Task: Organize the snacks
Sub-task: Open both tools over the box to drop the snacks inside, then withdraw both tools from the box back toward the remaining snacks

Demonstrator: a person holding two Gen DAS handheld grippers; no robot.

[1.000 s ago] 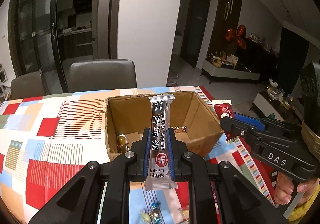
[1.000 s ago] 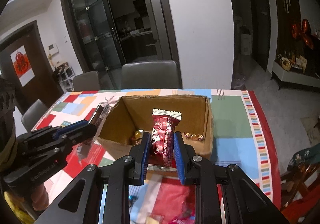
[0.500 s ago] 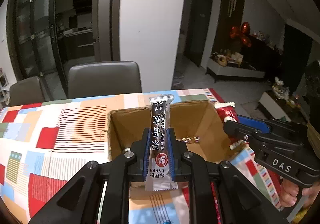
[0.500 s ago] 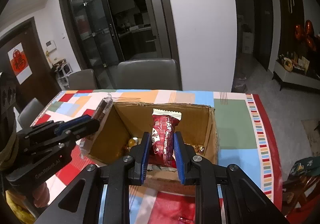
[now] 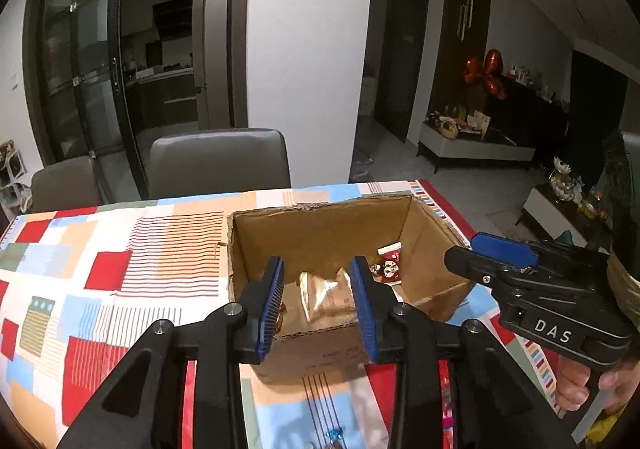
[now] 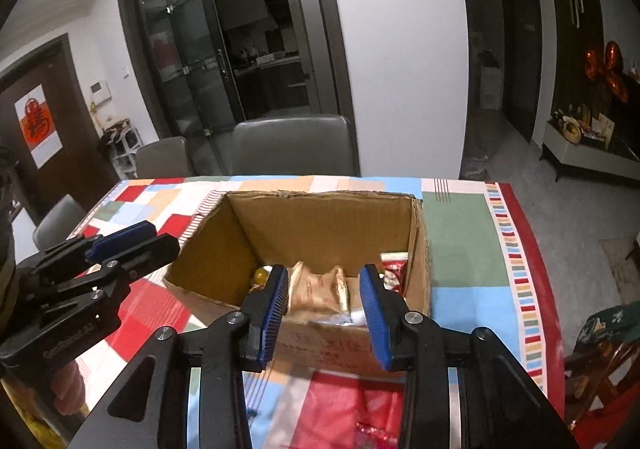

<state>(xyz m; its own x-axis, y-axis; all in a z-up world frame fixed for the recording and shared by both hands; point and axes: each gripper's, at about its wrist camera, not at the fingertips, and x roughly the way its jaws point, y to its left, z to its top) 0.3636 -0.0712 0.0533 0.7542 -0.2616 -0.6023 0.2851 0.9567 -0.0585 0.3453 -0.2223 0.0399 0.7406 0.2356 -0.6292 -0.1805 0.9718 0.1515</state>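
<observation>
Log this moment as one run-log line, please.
phase: snacks released | left gripper: open, empty, over cardboard box | right gripper: open, empty, over box | in box: red snack packet, gold packet

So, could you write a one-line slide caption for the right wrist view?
Open right gripper poised above a cardboard box holding a gold packet and red snack.

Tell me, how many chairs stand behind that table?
2. A larger grey chair sits directly behind the cardboard box; a smaller grey chair stands to its left. Others may be hidden.
</observation>
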